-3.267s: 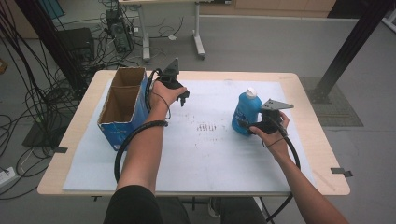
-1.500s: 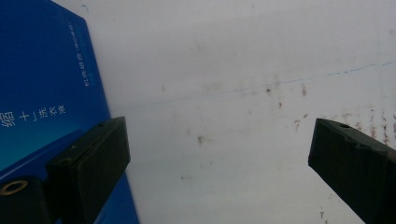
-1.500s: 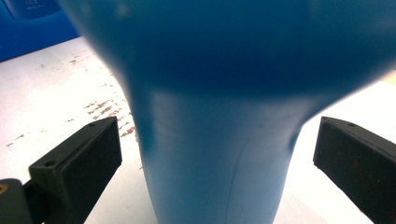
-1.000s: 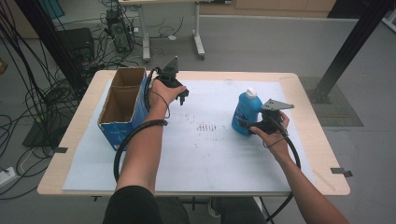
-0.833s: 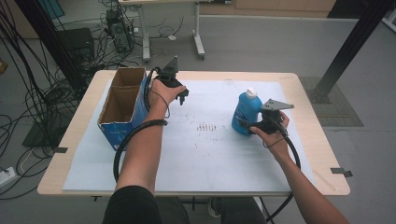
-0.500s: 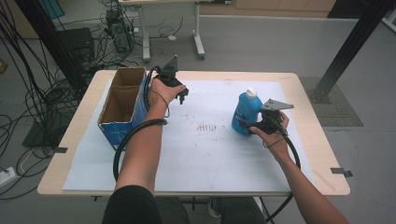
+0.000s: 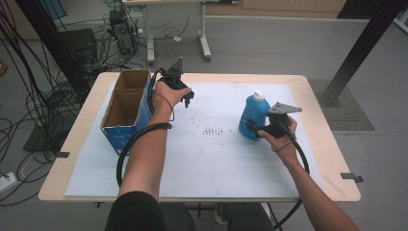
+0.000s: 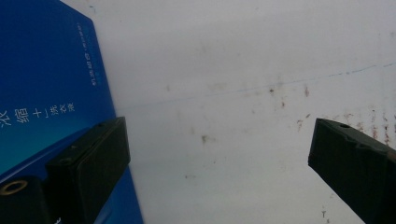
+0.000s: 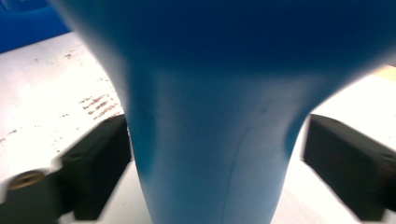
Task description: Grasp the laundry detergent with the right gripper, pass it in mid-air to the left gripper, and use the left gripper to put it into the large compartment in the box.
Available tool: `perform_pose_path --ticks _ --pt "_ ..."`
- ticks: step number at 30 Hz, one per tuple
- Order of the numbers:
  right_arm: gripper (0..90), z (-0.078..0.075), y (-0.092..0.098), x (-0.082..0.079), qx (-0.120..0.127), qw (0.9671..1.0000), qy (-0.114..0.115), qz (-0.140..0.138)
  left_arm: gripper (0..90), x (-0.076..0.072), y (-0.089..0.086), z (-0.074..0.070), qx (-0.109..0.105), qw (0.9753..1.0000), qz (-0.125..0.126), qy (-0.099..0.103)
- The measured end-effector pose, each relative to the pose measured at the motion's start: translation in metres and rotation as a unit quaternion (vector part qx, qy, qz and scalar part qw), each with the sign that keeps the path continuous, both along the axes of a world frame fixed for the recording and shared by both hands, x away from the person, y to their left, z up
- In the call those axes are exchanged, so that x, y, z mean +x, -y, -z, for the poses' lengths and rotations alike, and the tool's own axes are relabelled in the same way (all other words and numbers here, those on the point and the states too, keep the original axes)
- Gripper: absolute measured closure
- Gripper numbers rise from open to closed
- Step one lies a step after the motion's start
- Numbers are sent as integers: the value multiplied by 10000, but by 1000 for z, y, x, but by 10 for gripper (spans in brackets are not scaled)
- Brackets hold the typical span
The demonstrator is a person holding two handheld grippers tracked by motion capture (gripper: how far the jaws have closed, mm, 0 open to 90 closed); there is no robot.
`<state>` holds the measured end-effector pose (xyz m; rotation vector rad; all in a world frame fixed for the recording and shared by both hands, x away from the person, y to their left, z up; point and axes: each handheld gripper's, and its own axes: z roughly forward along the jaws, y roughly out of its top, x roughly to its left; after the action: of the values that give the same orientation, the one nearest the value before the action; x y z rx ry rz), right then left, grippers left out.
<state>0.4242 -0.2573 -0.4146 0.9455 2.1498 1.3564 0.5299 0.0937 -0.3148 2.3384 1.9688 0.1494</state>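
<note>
Bottle: a blue bottle [image 7: 251, 118] with a white cap stands upright at the right of centre in the high view, on the white sheet [image 7: 211, 154] that covers the counter [image 7: 317, 96].
Right gripper: the right gripper [image 7: 255, 129] sits low against the bottle's right side in the high view, held by the person's right hand [image 7: 281, 139].
Right fingers: in the right gripper view the bottle's blue body [image 9: 210, 140] stands between the two black fingers [image 9: 93, 168]; the left one is touching or almost touching the bottle, the right one stands a small gap off, so they are spread around it and not pinching.
Left gripper: the left gripper [image 7: 186, 100] is at the upper centre-left of the high view, just beside the box, held by the left hand [image 7: 171, 92].
Left fingers: wide apart in the left gripper view [image 8: 88, 158], with nothing but bare sheet between them.
Box: an open cardboard box [image 7: 126, 108] with blue outer walls stands at the left of the high view; its blue side with printed writing [image 8: 46, 84] fills the left of the left gripper view.
Sheet: marked with small brown specks near its middle.
</note>
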Motion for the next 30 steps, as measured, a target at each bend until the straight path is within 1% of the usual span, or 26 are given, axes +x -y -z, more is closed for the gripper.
perform_pose_path --ticks 1,2,3,4,5,6,7,8,17,30 --pt "163 0 0 0 0 10000 0 0 59 0 0 0 0 10000 0 0" --pt "227 1 0 1 3 10000 -35 -62 59 0 0 1 -1 10000 10 -9" --pt "227 1 0 1 3 10000 -35 -62 59 0 0 1 -1 10000 10 -9" --pt "297 2 0 1 -10 9999 -45 -108 59 0 0 1 -1 10000 13 -18" --pt "297 2 0 1 -10 9999 -45 -108 59 0 0 1 -1 10000 13 -18" --pt "382 3 -1 2 39 9997 -77 -233 59 0 0 2 -4 10000 -12 -16" --pt "382 3 -1 2 39 9997 -77 -233 59 0 0 2 -4 10000 -12 -16" --pt "403 3 -4 1 -22 9996 -40 -270 59 -1 -1 2 -6 10000 -14 -2" --pt "413 3 -3 1 9 9995 -57 -302 59 -1 -2 -1 0 10000 -28 17" --pt "417 3 -3 1 -37 9995 -40 -317 59 -2 -4 -4 23 10000 -23 37"
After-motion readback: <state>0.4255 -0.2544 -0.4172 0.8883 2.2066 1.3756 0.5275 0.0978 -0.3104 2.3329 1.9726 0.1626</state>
